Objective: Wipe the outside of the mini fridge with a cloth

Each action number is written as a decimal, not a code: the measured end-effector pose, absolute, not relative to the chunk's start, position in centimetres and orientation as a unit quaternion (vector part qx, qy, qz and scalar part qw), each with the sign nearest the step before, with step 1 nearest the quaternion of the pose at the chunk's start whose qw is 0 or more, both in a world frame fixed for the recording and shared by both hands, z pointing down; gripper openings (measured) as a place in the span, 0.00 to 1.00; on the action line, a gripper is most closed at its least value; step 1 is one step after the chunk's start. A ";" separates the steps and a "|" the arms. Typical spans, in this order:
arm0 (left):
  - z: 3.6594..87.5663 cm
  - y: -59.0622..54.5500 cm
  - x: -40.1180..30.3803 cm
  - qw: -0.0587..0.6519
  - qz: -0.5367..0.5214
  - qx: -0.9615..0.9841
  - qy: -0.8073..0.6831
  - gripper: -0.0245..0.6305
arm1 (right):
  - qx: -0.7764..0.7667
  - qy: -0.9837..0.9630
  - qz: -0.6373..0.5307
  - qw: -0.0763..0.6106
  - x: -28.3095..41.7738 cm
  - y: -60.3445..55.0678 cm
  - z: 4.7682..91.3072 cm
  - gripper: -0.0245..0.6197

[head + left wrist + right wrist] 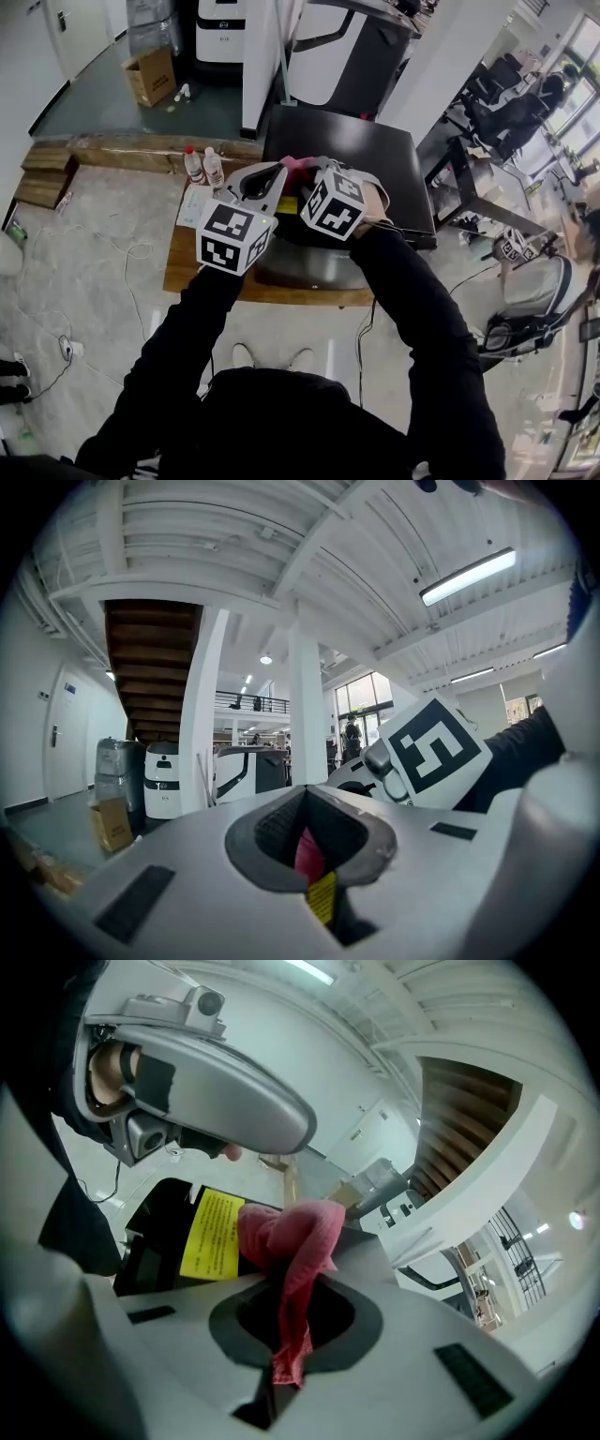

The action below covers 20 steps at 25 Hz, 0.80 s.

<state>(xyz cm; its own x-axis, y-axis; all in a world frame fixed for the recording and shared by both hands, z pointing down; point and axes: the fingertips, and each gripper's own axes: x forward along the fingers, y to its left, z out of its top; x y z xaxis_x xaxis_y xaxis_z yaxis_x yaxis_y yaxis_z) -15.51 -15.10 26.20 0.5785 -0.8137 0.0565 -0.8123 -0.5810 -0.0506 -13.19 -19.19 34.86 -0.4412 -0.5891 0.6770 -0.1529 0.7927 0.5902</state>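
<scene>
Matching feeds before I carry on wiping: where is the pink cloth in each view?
Head view: cloth at centre, at the near edge of the black fridge.
Left gripper view: cloth at bottom centre, between the jaws.
Right gripper view: cloth at centre, clamped in the jaws.
Shared landmark: yellow label.
</scene>
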 end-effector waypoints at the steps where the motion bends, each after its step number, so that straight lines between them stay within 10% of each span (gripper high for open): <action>1: 26.2 -15.1 -14.8 0.011 -0.040 -0.888 0.458 0.05 | 0.228 -0.817 -0.226 0.478 -12.4 -19.3 34.8 0.06; 20: 27.0 -13.4 4.0 0.011 -0.061 -0.918 0.393 0.05 | 0.304 -0.793 -0.159 0.504 10.6 -19.8 34.6 0.06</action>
<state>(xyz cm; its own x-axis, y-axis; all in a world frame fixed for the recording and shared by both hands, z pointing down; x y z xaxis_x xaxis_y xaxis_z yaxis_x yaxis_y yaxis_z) 3.98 -13.45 26.97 0.6844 -0.7218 0.1030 -0.7190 -0.6916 -0.0690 10.59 -19.81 34.65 -0.3070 -0.6421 0.7025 -0.3208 0.7647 0.5588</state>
